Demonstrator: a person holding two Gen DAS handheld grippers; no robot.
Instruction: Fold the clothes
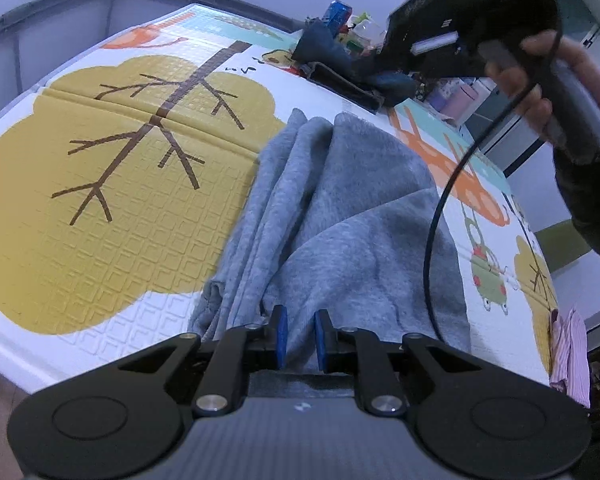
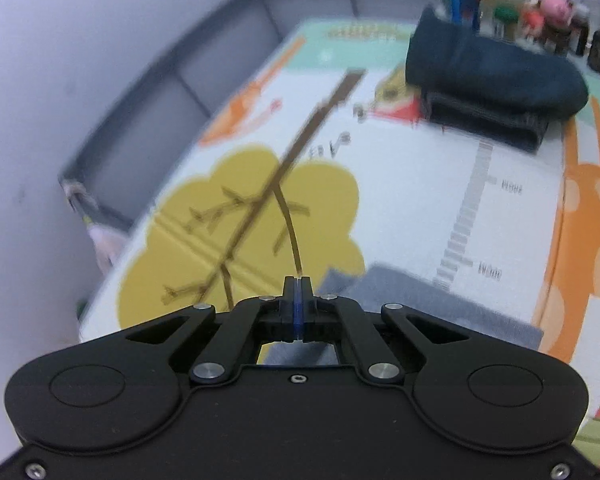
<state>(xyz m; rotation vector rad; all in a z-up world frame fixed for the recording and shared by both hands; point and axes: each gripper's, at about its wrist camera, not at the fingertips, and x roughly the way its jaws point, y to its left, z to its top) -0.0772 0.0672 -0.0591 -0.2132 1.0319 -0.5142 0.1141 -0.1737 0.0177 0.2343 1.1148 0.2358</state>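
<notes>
A grey garment (image 1: 352, 216) lies bunched in folds on the printed play mat (image 1: 112, 208). My left gripper (image 1: 301, 334) is at the garment's near edge, its blue pads pinched on a fold of the grey cloth. In the left wrist view the right gripper's black body (image 1: 452, 20) hangs blurred above the far end of the garment, held by a person's hand (image 1: 540, 80). In the right wrist view my right gripper (image 2: 297, 304) is shut, pads pressed together with nothing seen between them. A flat part of the grey garment (image 2: 432, 304) lies just below and to its right.
A folded dark blue garment (image 2: 496, 80) sits at the mat's far end, in front of toys and bottles (image 2: 540, 4). A grey padded fence (image 2: 172, 92) borders the mat on the left. A striped pink cloth (image 1: 570, 352) hangs off the right edge. A black cable (image 1: 436, 240) dangles over the grey garment.
</notes>
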